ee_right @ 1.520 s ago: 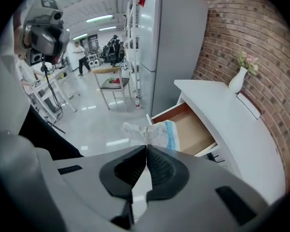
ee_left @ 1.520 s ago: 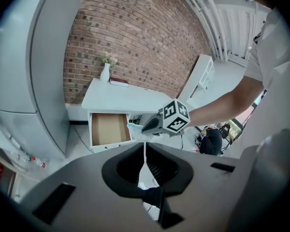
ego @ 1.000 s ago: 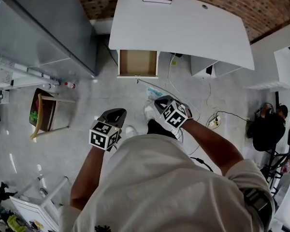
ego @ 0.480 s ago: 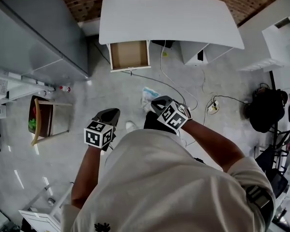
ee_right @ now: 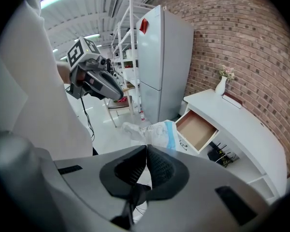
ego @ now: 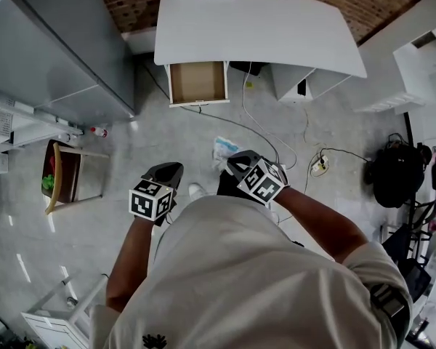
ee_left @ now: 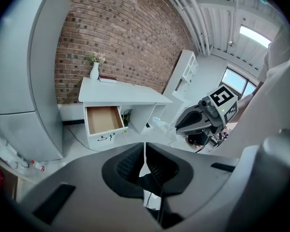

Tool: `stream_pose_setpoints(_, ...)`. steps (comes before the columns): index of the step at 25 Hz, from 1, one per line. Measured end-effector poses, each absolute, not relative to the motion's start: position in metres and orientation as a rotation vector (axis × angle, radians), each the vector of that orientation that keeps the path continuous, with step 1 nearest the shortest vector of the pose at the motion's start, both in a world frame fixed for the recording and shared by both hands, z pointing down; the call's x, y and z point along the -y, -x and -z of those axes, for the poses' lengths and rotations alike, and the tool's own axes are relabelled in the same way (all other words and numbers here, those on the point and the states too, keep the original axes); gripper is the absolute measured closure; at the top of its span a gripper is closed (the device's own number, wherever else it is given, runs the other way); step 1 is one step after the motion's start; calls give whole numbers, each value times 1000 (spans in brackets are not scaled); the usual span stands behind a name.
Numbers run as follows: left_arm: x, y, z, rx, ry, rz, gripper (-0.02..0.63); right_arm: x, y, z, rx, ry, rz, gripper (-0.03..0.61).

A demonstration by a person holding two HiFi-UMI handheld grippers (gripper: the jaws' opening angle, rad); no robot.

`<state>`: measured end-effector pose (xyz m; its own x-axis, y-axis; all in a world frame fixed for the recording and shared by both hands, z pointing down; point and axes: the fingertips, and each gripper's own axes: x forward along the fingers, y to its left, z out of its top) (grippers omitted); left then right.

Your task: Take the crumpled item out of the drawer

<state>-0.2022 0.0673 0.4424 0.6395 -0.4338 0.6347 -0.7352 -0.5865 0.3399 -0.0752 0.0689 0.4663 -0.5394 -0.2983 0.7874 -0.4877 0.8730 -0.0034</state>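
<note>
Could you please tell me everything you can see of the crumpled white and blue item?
The crumpled item is a thin, wrinkled white sheet or bag with a light blue band, plastic or paper by its look. It sticks out past the tips of the right gripper, whose jaws are shut on its near edge. It seems to hang off the floor, well away from the open, empty drawer.
</note>
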Motion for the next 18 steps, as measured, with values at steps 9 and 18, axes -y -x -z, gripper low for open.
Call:
stream_pose_setpoints(9, -84, 219, -445, 933, -2252, -663, 583, -76, 90, -461, 2181, -545, -251, 548)
stream_pose_setpoints(18, -90, 228, -445, 928, -2250, -674, 583, -78, 101, -455, 2187, -537, -236, 548)
